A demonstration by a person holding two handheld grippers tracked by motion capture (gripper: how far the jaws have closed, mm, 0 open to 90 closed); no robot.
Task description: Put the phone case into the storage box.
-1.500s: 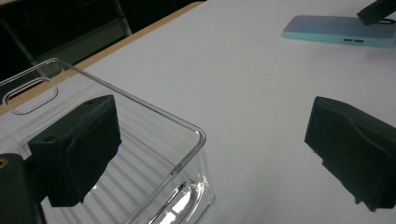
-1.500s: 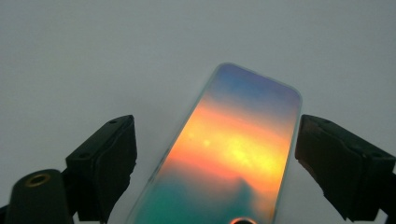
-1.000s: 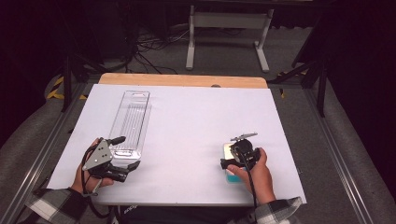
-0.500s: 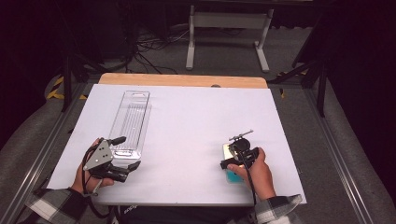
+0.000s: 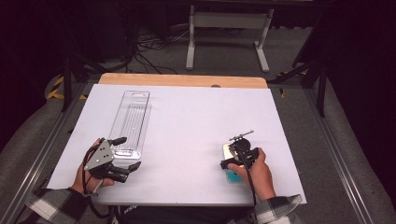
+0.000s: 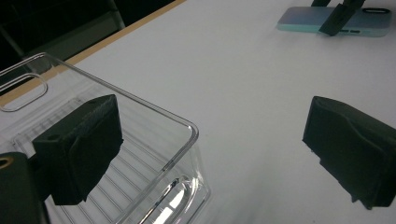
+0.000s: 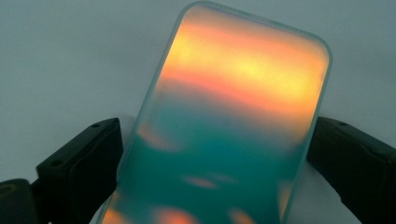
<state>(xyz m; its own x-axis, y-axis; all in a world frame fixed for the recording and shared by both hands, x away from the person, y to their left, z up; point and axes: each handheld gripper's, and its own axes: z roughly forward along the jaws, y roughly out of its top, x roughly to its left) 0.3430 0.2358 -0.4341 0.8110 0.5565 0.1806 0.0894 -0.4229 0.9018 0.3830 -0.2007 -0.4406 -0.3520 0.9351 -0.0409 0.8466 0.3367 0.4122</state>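
The phone case point(image 7: 224, 126) lies flat on the white table point(image 5: 196, 121) near its front right edge, and only the right gripper view brings out its look — a frosted, rounded slab glowing orange at the far end and teal nearer the camera. From the high view the case point(image 5: 232, 176) is little more than a teal sliver under the right gripper point(image 5: 239, 155) and the right hand point(image 5: 254, 172). In the left gripper view the case point(image 6: 334, 22) sits well away as a pale slab with a mint edge, a dark jaw reaching down onto it. The right gripper point(image 7: 215, 154) has its jaws spread to either side of the case, close to its long edges; whether they touch cannot be told. The left gripper point(image 5: 122, 153), held in the left hand point(image 5: 88, 170), stands wide open and holds nothing — one jaw hangs over the near end of the clear plastic tray point(image 6: 116, 154), the other over bare table beside it. The high view shows that tray point(image 5: 130, 122) running lengthwise away from the person on the left side.
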